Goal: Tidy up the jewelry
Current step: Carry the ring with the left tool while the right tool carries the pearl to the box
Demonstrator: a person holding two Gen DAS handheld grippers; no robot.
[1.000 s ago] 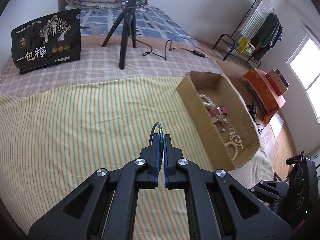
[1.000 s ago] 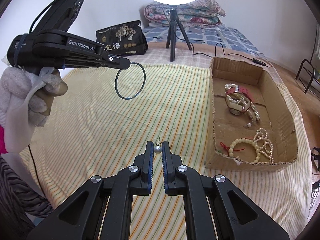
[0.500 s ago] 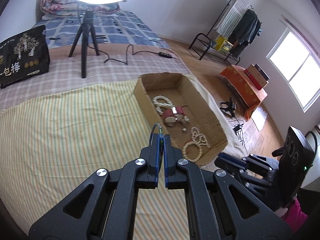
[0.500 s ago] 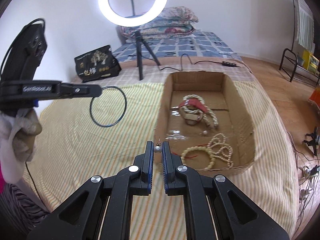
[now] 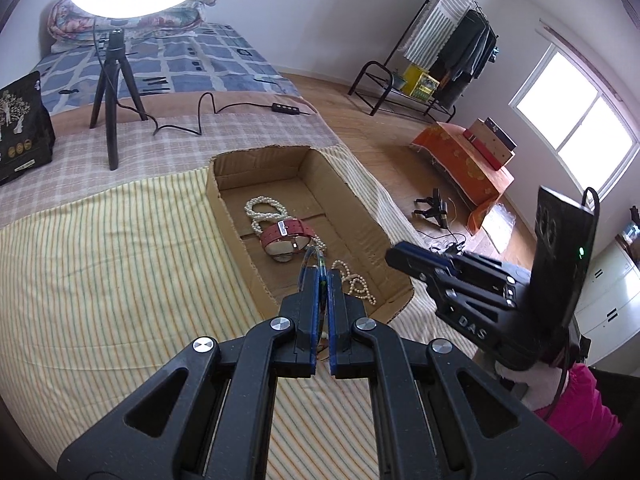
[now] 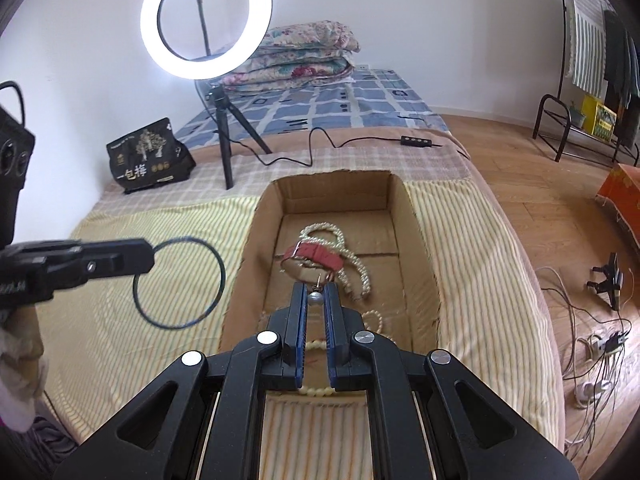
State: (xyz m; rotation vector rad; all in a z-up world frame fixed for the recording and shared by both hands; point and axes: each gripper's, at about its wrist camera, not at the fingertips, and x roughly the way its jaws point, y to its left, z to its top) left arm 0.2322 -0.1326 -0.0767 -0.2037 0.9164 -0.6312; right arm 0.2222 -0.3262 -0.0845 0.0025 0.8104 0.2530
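Stored in cardboard box (image 6: 416,216): pearl strands (image 6: 352,256), red watch (image 6: 316,256), bead bracelet. Pending — thin bangle (image 6: 178,282) clamped in left gripper (image 5: 323,280), left of box; pearl earring (image 6: 315,298) clamped in right gripper (image 6: 315,300), over box's near end.

Bead bracelet (image 6: 316,390) partly behind fingers (image 6: 298,332)

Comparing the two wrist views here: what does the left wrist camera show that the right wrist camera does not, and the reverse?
Only the left wrist view shows the window and the right hand-held gripper from the side. Only the right wrist view shows the thin bangle as a full ring in the left hand-held gripper, and the small bead earring pinched by the right hand-held gripper. Both show the cardboard box holding the red watch and pearl strands.
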